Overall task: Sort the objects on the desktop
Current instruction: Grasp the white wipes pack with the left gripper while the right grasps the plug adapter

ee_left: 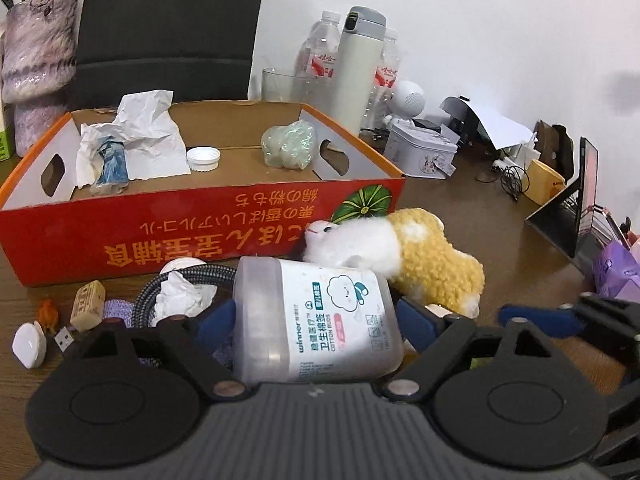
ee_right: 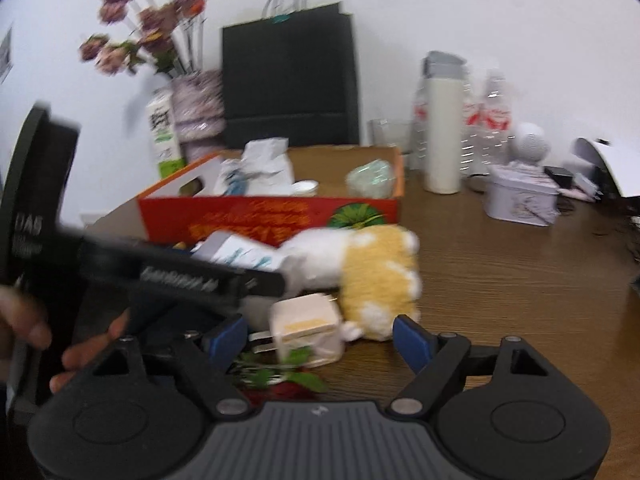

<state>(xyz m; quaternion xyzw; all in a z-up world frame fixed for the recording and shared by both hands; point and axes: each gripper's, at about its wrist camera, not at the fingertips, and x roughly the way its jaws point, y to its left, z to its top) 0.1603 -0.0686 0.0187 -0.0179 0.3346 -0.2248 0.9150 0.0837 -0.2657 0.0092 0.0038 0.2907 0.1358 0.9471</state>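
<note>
A clear cotton bud jar [ee_left: 320, 320] lies on its side on the wooden desk, deep between the fingers of my left gripper [ee_left: 316, 312], whose blue pads [ee_left: 216, 318] sit against both of its sides. A white and yellow plush toy [ee_left: 420, 256] lies just behind the jar, against the red box. My right gripper [ee_right: 320, 336] is open around a white cube charger [ee_right: 308, 328], its pads apart from it, with the plush toy [ee_right: 376, 272] beyond. One of its fingers [ee_left: 536, 318] shows at the right of the left wrist view. A fake rose sprig [ee_right: 280, 376] lies under it.
The red cardboard box [ee_left: 200, 232] holds crumpled paper [ee_left: 136, 136], a white cap [ee_left: 203, 158] and a greenish lump [ee_left: 288, 144]. A cable coil [ee_left: 188, 280], cork [ee_left: 88, 304] and USB plug [ee_left: 64, 338] lie at left. Thermos [ee_left: 358, 72], bottles, tin [ee_left: 420, 148] and laptop [ee_left: 568, 216] stand behind.
</note>
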